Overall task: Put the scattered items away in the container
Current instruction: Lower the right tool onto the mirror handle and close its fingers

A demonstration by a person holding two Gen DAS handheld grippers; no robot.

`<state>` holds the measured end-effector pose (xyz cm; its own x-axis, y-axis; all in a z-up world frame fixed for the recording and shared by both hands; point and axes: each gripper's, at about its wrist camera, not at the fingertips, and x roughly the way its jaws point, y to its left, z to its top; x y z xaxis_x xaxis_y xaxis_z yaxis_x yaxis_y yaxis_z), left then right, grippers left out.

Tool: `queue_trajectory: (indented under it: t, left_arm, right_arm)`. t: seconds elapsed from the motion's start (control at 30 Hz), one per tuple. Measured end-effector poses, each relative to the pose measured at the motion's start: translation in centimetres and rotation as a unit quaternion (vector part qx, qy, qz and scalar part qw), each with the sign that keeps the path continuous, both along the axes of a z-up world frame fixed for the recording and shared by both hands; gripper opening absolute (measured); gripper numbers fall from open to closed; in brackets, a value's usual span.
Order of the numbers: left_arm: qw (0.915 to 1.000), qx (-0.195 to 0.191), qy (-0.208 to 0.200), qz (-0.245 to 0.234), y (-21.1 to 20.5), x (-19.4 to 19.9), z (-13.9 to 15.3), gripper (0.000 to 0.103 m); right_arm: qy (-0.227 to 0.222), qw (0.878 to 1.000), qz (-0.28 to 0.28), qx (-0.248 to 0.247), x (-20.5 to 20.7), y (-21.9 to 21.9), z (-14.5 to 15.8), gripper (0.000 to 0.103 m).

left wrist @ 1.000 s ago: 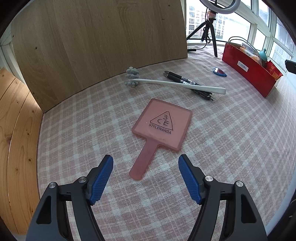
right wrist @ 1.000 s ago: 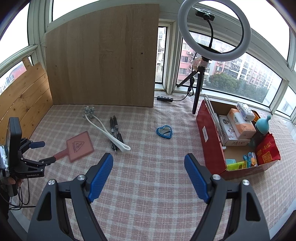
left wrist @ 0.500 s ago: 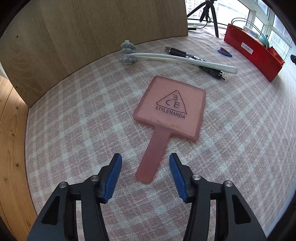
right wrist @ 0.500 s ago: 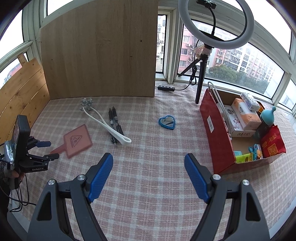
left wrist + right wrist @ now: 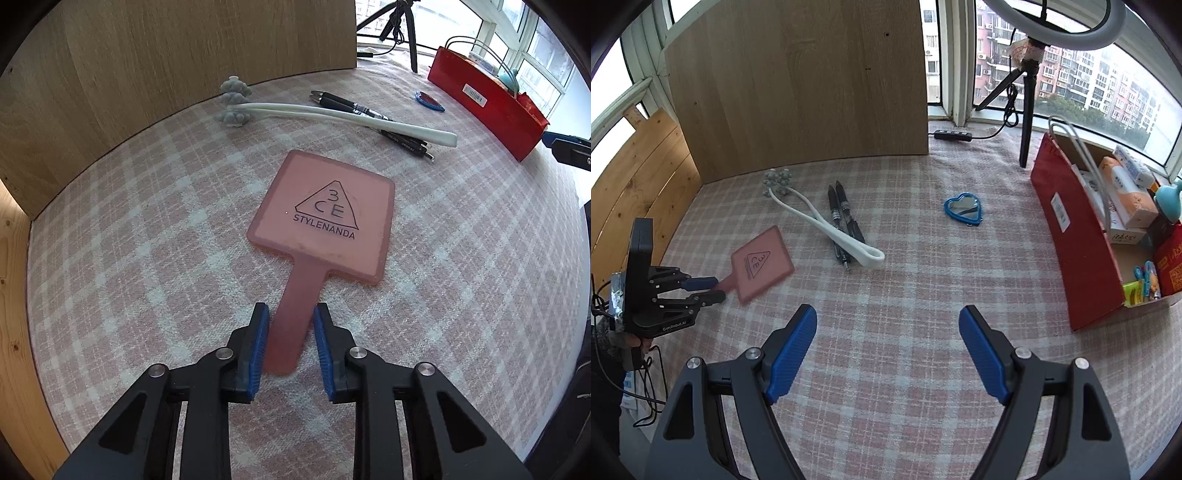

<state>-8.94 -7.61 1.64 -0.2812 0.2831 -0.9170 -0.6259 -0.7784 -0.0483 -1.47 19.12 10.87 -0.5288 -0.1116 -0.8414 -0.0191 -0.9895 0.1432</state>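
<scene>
Jaws of the left gripper (image 5: pixel 288 341) are closing around the handle of the pink hand mirror (image 5: pixel 325 218), which is lying flat on the checked cloth (image 5: pixel 147 258) near the bench's left edge; the blue pads (image 5: pixel 258 339) are sitting just beside the handle's two sides, and whether they are pressing on it yet cannot be told. In the right wrist view that same gripper (image 5: pixel 713 290) is reaching in from the left edge, its fingers bracketing the handle of the mirror (image 5: pixel 762 264).

The right gripper (image 5: pixel 888 350) is hanging over the near middle of the cloth (image 5: pixel 905 295) with its jaws spread wide and nothing between them.

Toward the back left corner, a white massager (image 5: pixel 827 225) with grey knobbed heads is lying diagonally, crossing over two black pens (image 5: pixel 842 218). A blue heart-shaped mirror (image 5: pixel 964 208) is resting further right, apart from the pens. The red container (image 5: pixel 1075 236) is standing along the bench's right edge, open at the top and already holding boxes and packets. A ring light tripod (image 5: pixel 1027 122) is standing at the back edge beside the container, and a wooden board (image 5: pixel 798 88) is leaning upright along the back.
</scene>
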Motion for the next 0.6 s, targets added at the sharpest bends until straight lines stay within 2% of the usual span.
queue_trajectory:
  t: [0.37,0.53,0.6]
  left_arm:
    - [0.9974,0.065,-0.028,0.017,0.3,1.8,1.9,0.018]
    - [0.9927,0.105,-0.049,0.035,0.8,2.7,2.3,0.018]
    - [0.9904,0.119,-0.052,0.046,0.7,2.7,2.5,0.017]
  right_arm:
    - [-0.044,0.996,0.02,-0.08,-2.9,-1.6,-2.9,0.079]
    - [-0.093,0.981,0.011,-0.169,-4.5,-2.0,-5.4,0.079]
    - [-0.111,0.975,0.006,-0.191,-5.3,-2.4,-6.4,0.079]
